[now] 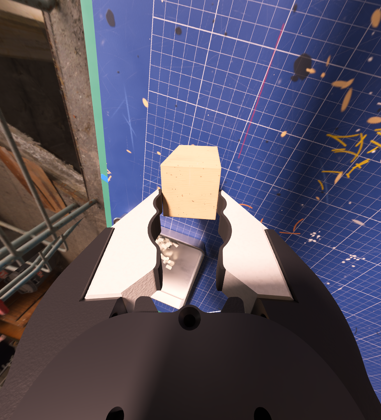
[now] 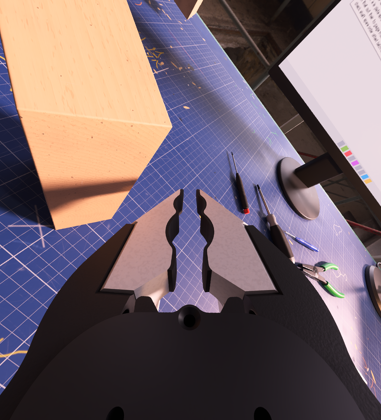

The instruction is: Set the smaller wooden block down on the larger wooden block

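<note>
My left gripper (image 1: pixel 189 197) is shut on the smaller wooden block (image 1: pixel 190 184), a pale cube pinched at its lower sides between the fingertips and held above the blue cutting mat (image 1: pixel 276 204). The larger wooden block (image 2: pixel 78 102) lies on the mat in the right wrist view, ahead and to the left of my right gripper (image 2: pixel 189 193). The right gripper is empty; its jaws stand almost together with a thin gap, just off the big block's near corner. A wooden corner (image 2: pixel 188 8) shows at the top edge of that view.
A metal tray (image 1: pixel 185 272) with white bits lies below the left gripper. The mat's green edge (image 1: pixel 94 113) and a wire rack (image 1: pixel 25 238) are to the left. Two screwdrivers (image 2: pixel 240 188), green pliers (image 2: pixel 323 279), a monitor (image 2: pixel 344 91) and its round base (image 2: pixel 298 188) stand right of the right gripper.
</note>
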`<state>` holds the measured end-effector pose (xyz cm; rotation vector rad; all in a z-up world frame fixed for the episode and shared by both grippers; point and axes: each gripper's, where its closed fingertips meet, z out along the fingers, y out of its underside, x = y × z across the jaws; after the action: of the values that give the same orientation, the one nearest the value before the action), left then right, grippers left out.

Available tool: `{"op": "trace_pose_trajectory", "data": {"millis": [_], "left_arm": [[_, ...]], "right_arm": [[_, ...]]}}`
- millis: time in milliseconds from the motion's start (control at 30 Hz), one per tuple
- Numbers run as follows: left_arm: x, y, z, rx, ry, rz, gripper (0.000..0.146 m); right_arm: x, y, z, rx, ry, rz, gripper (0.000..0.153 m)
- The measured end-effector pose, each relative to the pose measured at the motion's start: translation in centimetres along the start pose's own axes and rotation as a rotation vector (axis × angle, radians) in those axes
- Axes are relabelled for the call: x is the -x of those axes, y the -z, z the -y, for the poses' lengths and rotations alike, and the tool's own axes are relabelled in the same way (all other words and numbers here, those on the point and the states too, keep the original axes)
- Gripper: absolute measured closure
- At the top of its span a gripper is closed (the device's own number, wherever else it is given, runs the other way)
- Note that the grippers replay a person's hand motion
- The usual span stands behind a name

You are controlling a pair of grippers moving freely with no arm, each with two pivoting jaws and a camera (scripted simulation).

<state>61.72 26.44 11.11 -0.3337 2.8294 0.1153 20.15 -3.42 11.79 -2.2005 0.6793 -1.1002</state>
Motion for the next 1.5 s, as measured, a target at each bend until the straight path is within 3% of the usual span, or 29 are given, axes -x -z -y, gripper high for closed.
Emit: {"op": "trace_pose_trajectory", "data": {"millis": [233, 500, 833, 1067, 1233, 1500], "left_arm": [[-0.2, 1.9, -0.3, -0.095, 0.013, 0.055, 0.098], [-4.8, 12.3, 0.0, -0.268, -0.029, 0.035, 0.098], [-18.9, 24.5, 3.3, -0.373, -0.295, 0.005, 0.098], [-30.1, 30.4, 7.0, -0.474, -0.499, -0.100, 0.098], [-36.0, 32.0, 8.2, -0.483, -0.587, -0.163, 0.098], [-42.1, 29.3, 9.0, -0.370, -0.675, -0.142, 0.098]], "right_arm": [[0.0, 0.0, 0.0, 0.000, 0.006, -0.005, 0.142], [0.0, 0.4, 0.2, -0.027, 0.013, -0.008, 0.142], [-0.6, 1.0, -0.5, -0.028, -0.010, -0.014, 0.142], [-0.3, 0.9, -0.6, -0.017, 0.025, -0.016, 0.142], [-0.3, 0.8, -0.6, -0.015, 0.027, -0.012, 0.142], [-0.1, 0.8, -0.6, -0.011, 0.040, -0.011, 0.142]]}}
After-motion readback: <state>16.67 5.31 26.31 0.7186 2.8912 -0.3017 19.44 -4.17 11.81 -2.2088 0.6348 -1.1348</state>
